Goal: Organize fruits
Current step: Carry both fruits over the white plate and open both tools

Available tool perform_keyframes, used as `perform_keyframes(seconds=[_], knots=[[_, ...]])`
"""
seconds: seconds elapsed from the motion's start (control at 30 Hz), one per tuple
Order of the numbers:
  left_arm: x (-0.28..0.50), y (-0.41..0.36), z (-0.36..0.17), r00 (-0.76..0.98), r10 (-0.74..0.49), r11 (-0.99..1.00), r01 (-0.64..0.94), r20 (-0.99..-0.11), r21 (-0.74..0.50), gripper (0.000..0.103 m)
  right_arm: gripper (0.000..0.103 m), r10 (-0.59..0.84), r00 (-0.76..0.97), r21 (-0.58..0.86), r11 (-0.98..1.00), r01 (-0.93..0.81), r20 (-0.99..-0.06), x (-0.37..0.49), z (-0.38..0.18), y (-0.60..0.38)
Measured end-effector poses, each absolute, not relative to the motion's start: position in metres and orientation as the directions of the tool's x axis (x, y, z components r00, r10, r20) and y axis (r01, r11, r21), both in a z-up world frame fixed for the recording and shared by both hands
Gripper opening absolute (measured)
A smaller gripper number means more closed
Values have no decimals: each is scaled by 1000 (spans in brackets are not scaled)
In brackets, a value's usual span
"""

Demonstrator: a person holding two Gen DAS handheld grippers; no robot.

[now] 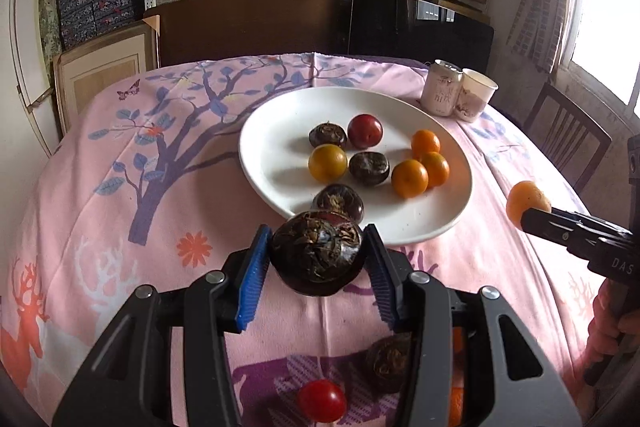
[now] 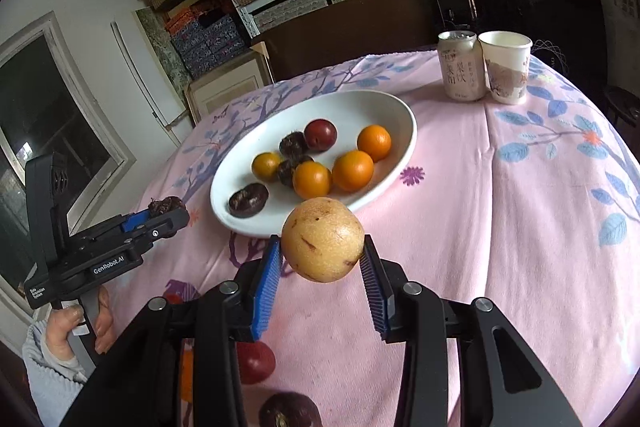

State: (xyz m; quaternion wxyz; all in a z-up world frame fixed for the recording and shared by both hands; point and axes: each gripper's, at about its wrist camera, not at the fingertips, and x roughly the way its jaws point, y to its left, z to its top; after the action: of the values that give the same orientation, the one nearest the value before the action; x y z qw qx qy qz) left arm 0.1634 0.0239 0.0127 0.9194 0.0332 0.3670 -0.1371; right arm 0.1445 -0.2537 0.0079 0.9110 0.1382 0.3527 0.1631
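The left gripper (image 1: 318,259) pinches a dark chestnut (image 1: 316,253), the right gripper (image 2: 322,257) a yellow fruit (image 2: 323,239), both above the worktop near the white plate (image 1: 272,147); a can (image 2: 460,67) and paper cup (image 2: 506,71) stand behind.

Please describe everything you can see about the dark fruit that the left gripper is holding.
The dark fruit is round and somewhat flattened, with glossy brown-black skin and dry, flaky brownish scales on its top. The left gripper clamps it between two ribbed blue pads, one on each side. It hangs above the pink tablecloth, just before the near rim of the white plate, touching only the pads.
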Motion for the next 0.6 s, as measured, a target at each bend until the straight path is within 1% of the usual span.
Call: perform_keyframes(seconds=[0.1,0.2,0.33,0.4,0.43,0.53,0.57,0.6], knots=[[185,17,17,691,-208,964,264,-692,-26,46,40,396,701,345,912,-223,-593,166,19,-242],[212,12,13,678,-197,968,248,-708,-32,46,40,423,666,365,901,-236,-614,189,14,-229],[242,10,0,655,-214,970,229,-724,-80,47,42,453,635,390,887,-249,-625,210,2,-212],[246,12,-4,649,-234,968,226,-724,-110,63,46,460,627,394,883,-253,-628,213,-1,-212],[245,14,-5,649,-241,966,230,-721,-116,64,47,457,630,391,885,-252,-628,212,-2,-214],[238,19,-2,661,-227,969,224,-715,-101,64,47,452,633,404,885,-231,-628,208,-4,-221],[234,21,0,665,-225,970,221,-712,-100,68,47,453,632,410,884,-225,-629,206,-6,-222],[230,25,2,671,-222,971,216,-708,-100,77,47,454,631,413,883,-223,-629,203,-6,-224]])
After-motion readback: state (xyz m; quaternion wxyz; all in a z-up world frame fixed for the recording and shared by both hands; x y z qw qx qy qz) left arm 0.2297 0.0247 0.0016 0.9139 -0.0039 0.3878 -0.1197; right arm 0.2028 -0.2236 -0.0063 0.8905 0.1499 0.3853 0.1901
